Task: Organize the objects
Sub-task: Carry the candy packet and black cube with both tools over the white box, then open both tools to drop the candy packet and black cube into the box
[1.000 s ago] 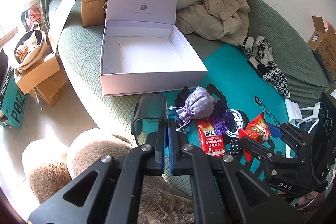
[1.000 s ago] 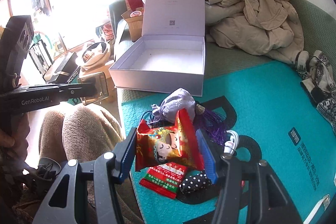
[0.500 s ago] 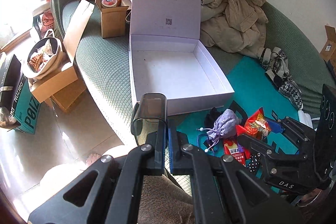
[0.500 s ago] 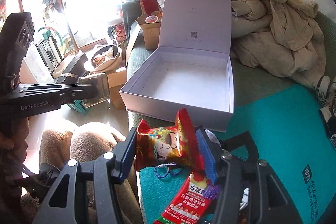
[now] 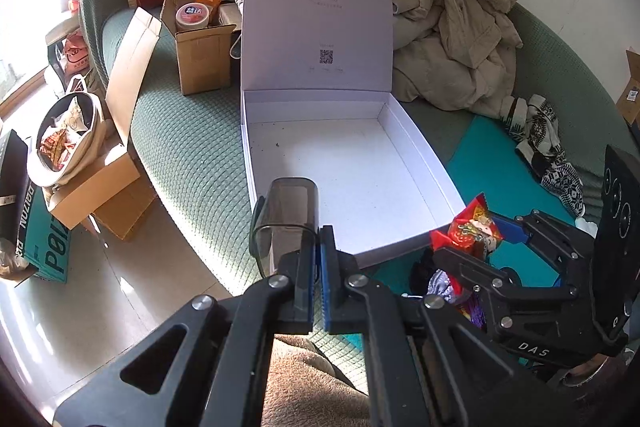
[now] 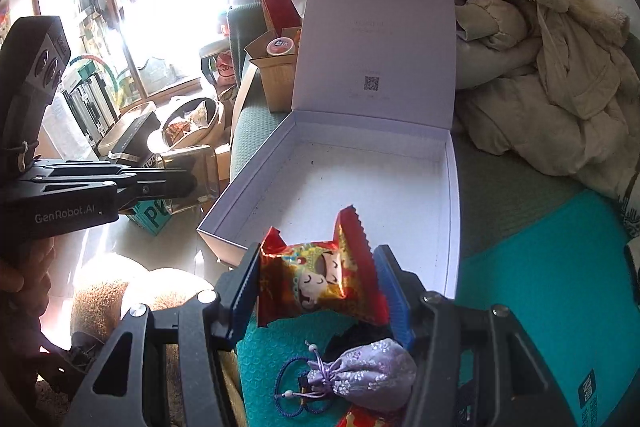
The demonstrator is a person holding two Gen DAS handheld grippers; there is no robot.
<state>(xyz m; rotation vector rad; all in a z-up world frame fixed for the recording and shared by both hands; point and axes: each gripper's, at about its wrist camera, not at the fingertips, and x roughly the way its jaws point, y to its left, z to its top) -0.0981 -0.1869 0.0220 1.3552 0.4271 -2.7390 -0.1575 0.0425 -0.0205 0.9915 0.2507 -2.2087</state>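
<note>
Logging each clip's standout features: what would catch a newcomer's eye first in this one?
The big pale lilac cardboard box, lid upright, sits empty on the green sofa. In front of it, the right hand-held gripper clamps a shiny red-and-gold snack packet, while the left hand-held gripper pinches a smoky translucent plastic case near the box's front-left corner.

The left wrist camera rides just behind the left claw, looking steeply down and forward at the open white box on the green sofa. The right wrist camera sits behind the right claw, angled down likewise, closer to the box's near corner. Both views share the box, the heaped coats and each other's claw.
</note>
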